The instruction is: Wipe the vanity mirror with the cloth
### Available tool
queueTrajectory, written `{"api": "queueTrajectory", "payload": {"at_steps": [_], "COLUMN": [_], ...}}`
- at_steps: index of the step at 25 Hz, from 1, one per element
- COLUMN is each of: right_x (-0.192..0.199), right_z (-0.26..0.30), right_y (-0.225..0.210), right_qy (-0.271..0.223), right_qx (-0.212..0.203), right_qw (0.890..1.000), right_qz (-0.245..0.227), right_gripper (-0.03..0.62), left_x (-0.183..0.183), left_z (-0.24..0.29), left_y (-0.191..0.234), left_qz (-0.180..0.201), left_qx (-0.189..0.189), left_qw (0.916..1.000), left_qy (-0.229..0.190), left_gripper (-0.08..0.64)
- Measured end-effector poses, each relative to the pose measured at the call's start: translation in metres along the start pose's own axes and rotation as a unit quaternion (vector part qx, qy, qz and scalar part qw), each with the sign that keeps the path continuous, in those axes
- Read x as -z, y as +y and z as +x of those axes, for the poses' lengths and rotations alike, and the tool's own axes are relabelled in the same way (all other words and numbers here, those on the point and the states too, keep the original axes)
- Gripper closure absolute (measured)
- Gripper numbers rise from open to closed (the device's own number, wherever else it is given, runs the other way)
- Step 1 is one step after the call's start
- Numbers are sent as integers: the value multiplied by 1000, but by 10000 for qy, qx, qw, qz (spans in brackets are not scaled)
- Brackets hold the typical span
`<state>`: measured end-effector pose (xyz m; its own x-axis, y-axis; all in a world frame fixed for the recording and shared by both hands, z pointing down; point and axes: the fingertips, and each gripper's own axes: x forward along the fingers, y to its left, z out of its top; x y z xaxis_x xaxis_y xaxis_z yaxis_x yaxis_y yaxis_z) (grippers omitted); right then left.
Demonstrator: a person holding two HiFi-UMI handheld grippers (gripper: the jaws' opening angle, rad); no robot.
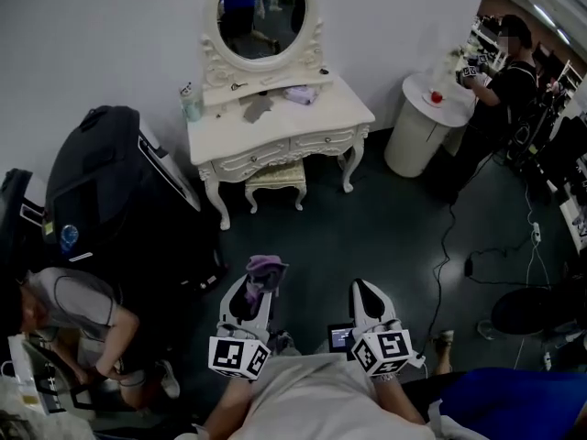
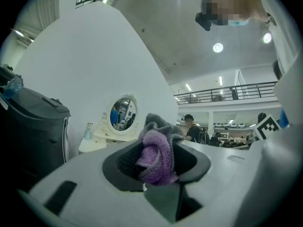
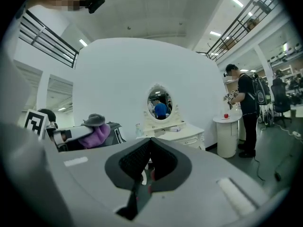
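Holding the cloth [image 2: 155, 156] bunched in your left gripper [image 1: 258, 289] makes sense. The jaws pinch a purple-and-grey wad, and most of it bulges past the tips, so you have a soft face to press on glass. In the left gripper view the cloth fills the gap between the pads, with nothing else in there. The grip looks firm to me.

On your right gripper [image 3: 150, 149] the jaws are pressed together with nothing between them. It sits beside the left one, low in front of your body. My read is it's shut and parked because wiping is a one-gripper job.

The vanity mirror [image 1: 261, 11] is oval and stands upright at the back of the white vanity, against the wall. You're well apart from it, with open floor between. There's no contact with the glass, so I judge the wipe hasn't started and the approach comes first.

Watch these on the way in:
- The stool [image 1: 275, 176] is tucked under the vanity front, so it limits how close you can stand.
- Loose items sit on the worktop [image 1: 341, 108] below the mirror: a bottle [image 1: 192, 102] at the left end, a grey rag-like thing [image 1: 258, 108] and a small pale item [image 1: 300, 94] nearer the middle. You'll likely reach over them, so keep the cloth high.
- A cable [image 1: 448, 246] runs on the floor to your right, off your line.
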<state>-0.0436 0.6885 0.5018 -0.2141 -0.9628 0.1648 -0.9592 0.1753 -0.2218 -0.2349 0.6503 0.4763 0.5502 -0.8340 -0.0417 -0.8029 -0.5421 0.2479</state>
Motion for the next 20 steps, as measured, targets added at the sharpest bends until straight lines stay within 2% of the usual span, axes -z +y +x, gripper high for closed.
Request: {"api": "queueTrajectory", "payload": {"at_steps": [4,11,20], "right_x": [2,-6,-41], "right_z": [28,75,188], "right_y": [4,-27,-79], "right_qy": [92,137,87], "right_qx": [31,255,-167], "right_qw": [10000,9995,9998], "right_qz": [-1,101,75], "right_gripper": [584,584,584], "left_x": [-1,-4,-8], "left_z": [19,71,178], "left_y": [33,54,78], "left_qz": [-49,-94,-99], "left_qx": [-110,-95,-386], "left_qw": [9999,9999,9992], "left_qy": [78,100,59], "left_gripper": [402,402,402]}}
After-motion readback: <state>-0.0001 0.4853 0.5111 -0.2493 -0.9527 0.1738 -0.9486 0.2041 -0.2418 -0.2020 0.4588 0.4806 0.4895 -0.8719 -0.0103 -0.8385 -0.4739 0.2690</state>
